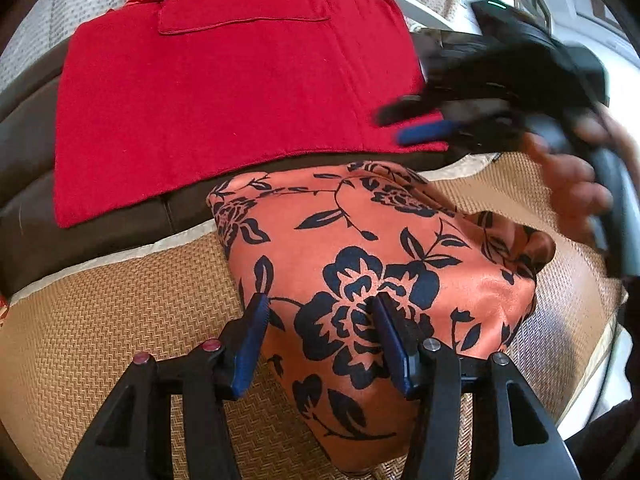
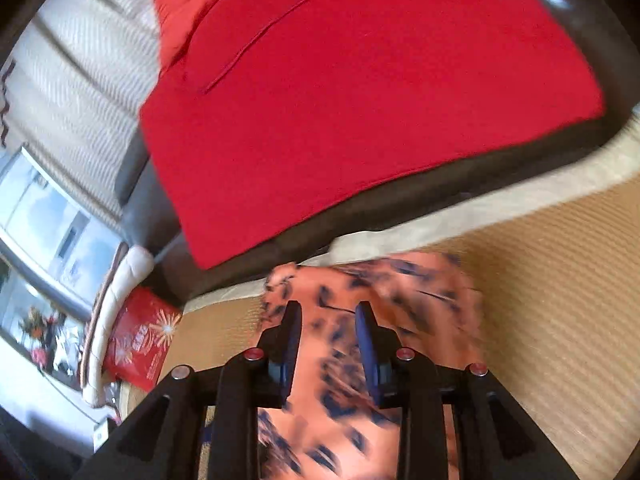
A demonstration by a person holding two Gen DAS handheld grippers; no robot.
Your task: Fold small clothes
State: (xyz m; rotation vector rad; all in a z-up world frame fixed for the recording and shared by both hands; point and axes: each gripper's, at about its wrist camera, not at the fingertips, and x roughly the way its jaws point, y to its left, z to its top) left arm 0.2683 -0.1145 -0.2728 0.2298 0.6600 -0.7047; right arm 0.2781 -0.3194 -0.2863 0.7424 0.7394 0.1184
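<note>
An orange garment with a black flower print [image 1: 372, 256] lies folded on a woven tan mat [image 1: 100, 320]. My left gripper [image 1: 318, 306] is open just above its near left part, jaws apart with cloth showing between them. My right gripper [image 1: 416, 122] is blurred at the right, above the garment's far edge, in a hand. In the right wrist view the garment [image 2: 380, 300] is blurred and my right gripper [image 2: 326, 312] hangs open above it, holding nothing.
A red cloth with a pocket seam [image 1: 224, 92] covers a dark leather seat [image 1: 80, 236] behind the mat. A pale knitted throw [image 2: 76, 60] lies beyond. A red printed bag [image 2: 140, 340] and a window [image 2: 44, 216] are at the left.
</note>
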